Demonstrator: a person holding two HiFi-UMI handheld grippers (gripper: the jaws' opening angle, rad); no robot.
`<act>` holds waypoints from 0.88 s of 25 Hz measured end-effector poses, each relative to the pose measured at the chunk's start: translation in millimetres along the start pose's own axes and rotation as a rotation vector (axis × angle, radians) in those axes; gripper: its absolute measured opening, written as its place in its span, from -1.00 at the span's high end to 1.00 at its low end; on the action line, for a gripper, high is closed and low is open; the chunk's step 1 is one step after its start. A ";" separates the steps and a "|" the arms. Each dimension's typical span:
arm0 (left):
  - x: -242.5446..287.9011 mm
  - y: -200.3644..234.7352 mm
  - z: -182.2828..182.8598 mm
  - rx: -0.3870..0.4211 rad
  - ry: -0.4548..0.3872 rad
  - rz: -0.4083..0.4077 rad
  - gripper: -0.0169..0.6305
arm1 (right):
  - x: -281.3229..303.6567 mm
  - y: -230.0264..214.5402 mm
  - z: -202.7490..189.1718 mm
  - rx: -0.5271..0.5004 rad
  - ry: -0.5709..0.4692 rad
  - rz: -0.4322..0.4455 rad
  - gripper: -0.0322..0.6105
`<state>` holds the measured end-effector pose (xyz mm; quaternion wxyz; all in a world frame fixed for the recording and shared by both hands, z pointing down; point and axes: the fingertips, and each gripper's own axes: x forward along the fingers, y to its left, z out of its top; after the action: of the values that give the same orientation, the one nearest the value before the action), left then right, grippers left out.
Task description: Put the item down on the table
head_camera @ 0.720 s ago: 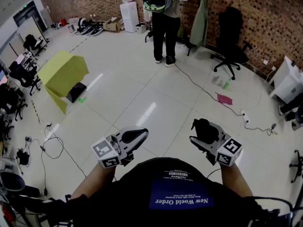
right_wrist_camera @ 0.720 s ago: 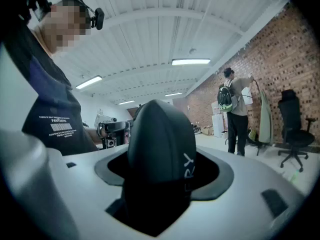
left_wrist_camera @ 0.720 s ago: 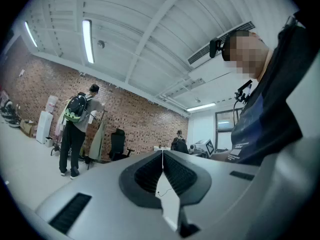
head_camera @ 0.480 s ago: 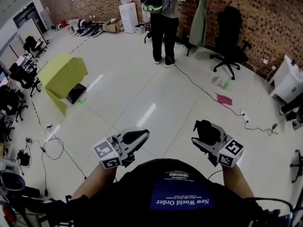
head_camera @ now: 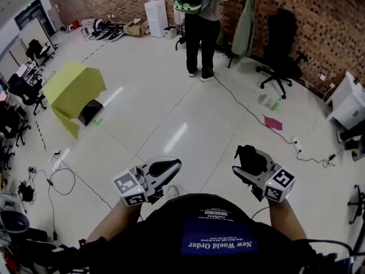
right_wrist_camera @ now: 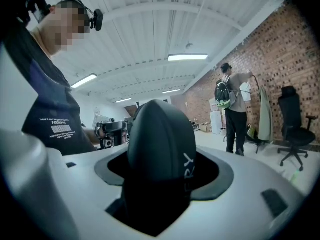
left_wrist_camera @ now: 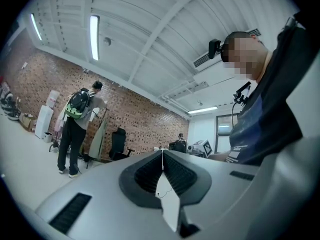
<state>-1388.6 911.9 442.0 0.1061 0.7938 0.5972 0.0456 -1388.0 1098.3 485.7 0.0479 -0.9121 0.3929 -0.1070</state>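
In the head view my right gripper (head_camera: pixel 247 154) is raised in front of my chest, shut on a black rounded item (head_camera: pixel 250 157). The right gripper view shows the item (right_wrist_camera: pixel 161 139) as a smooth dark dome with pale lettering on one side, wedged between the jaws of my right gripper (right_wrist_camera: pixel 162 170). My left gripper (head_camera: pixel 171 165) is level with it on the left. Seen in the left gripper view, the left gripper (left_wrist_camera: pixel 162 156) has its jaws shut together with nothing between them. Below both grippers there is only pale floor.
A person with a green and black backpack (head_camera: pixel 199 27) stands at the far wall. A yellow box (head_camera: pixel 74 90) sits on the floor at left and a black office chair (head_camera: pixel 279 44) at back right. Cables (head_camera: pixel 68 178), a pink sheet (head_camera: pixel 272 122) and a power strip (head_camera: pixel 297 147) lie on the floor.
Both grippers have sunk very slightly in the head view and keep the same pose. The right one still grips the black item and the left stays shut.
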 end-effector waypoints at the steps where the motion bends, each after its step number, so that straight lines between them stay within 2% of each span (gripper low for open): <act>1: -3.0 20.1 11.8 0.000 -0.004 -0.006 0.93 | 20.1 -6.6 12.8 -0.004 0.003 -0.003 -0.08; 6: -30.3 108.8 43.9 -0.003 -0.006 -0.031 0.93 | 111.8 -20.3 50.8 -0.015 0.011 -0.019 -0.08; 11: -58.7 196.2 72.6 0.039 0.007 -0.058 0.93 | 201.5 -41.1 83.5 -0.021 0.013 -0.031 -0.08; 15: -78.3 255.5 83.3 0.040 0.014 -0.033 0.93 | 258.1 -56.8 98.0 -0.013 0.017 -0.022 -0.08; 18: -81.0 283.6 99.6 0.004 -0.029 -0.022 0.93 | 287.4 -74.7 104.7 0.005 0.031 -0.007 -0.08; 22: -65.1 330.9 104.6 0.001 -0.027 0.017 0.93 | 326.9 -123.6 112.3 0.015 0.027 0.022 -0.08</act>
<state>-1075.6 750.1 417.5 0.1136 0.7992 0.5891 0.0355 -1056.0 945.9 449.2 0.0505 -0.9058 0.4027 -0.1218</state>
